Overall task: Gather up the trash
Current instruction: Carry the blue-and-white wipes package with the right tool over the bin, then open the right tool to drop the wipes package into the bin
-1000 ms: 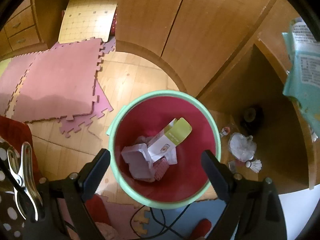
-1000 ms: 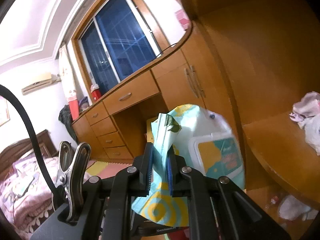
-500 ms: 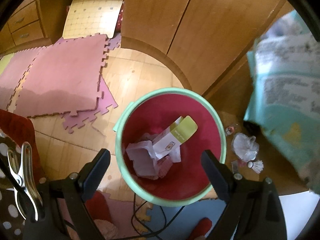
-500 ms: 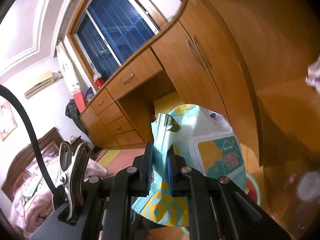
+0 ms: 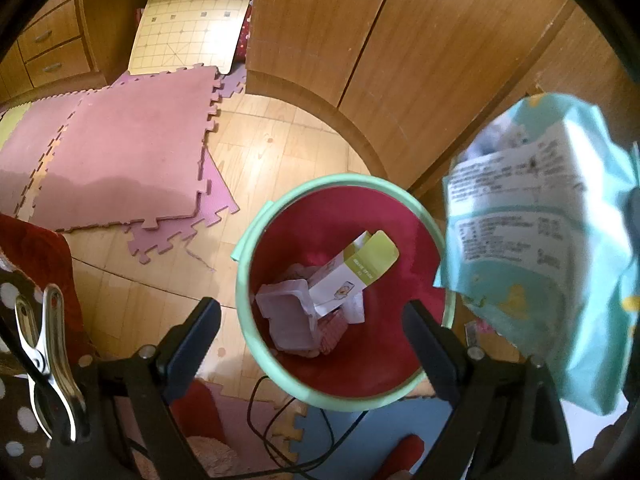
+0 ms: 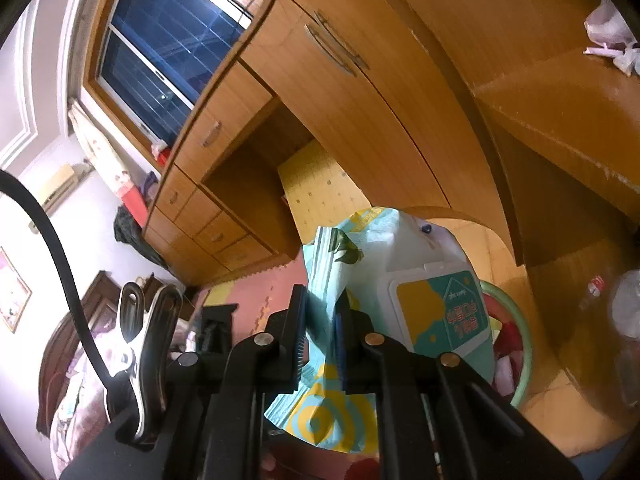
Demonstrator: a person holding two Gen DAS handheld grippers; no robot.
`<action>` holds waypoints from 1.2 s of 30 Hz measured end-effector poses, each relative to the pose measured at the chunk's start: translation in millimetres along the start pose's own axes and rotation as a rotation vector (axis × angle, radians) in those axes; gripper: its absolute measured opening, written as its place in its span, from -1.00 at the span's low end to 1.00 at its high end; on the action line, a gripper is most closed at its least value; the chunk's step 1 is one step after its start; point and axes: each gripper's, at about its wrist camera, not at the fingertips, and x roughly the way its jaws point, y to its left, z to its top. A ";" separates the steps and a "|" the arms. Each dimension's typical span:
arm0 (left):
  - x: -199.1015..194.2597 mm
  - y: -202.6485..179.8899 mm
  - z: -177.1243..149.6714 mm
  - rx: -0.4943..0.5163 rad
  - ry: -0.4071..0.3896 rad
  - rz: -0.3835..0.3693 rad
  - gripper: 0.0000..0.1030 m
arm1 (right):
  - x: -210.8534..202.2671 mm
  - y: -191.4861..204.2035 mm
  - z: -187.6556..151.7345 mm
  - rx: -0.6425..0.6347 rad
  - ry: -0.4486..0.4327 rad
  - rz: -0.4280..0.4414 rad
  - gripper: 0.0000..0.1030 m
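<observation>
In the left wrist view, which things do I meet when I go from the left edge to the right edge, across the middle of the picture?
Pink foam mats → bare wooden floor → red bin with the green rim, with a small carton inside it → wet-wipes pack at the right edge.

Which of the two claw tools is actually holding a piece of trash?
The right gripper: its jaws pinch the teal wet-wipes pack. The left gripper is wide open and empty, hovering over the red bin.
</observation>
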 end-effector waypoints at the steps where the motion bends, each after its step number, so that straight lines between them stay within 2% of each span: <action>1: -0.1 -0.2 -0.1 0.000 0.000 0.000 0.83 | 2.4 -0.7 -0.5 0.000 0.006 -0.004 -0.72; 7: -0.5 -0.3 0.0 0.003 -0.003 0.007 0.83 | 14.7 -4.5 -0.8 0.024 0.042 -0.030 -0.68; 9: -0.9 -0.1 -0.3 0.005 -0.005 0.007 0.83 | 17.8 -6.4 0.8 0.038 0.051 -0.052 -0.48; 10: -0.9 0.0 -0.5 0.007 -0.005 0.008 0.83 | 18.2 -8.7 0.2 0.047 0.052 -0.063 -0.44; 14: -0.5 -0.5 -1.0 0.006 -0.005 0.009 0.83 | 21.2 -14.9 0.5 0.083 0.068 -0.084 -0.41; 19: -0.3 -0.5 -1.2 0.009 -0.006 0.007 0.83 | 22.7 -12.8 -1.3 0.061 0.082 -0.109 -0.35; 24: -1.8 -0.6 -1.5 0.009 -0.006 0.006 0.83 | 27.8 -13.5 -3.5 0.063 0.111 -0.154 -0.01; 29: -3.0 -2.0 -1.8 0.016 -0.010 0.004 0.83 | 35.3 -21.1 -6.7 0.062 0.161 -0.233 0.02; 36: -3.9 -2.7 -1.9 0.021 -0.012 0.004 0.83 | 47.6 -34.1 -14.5 0.067 0.244 -0.296 0.03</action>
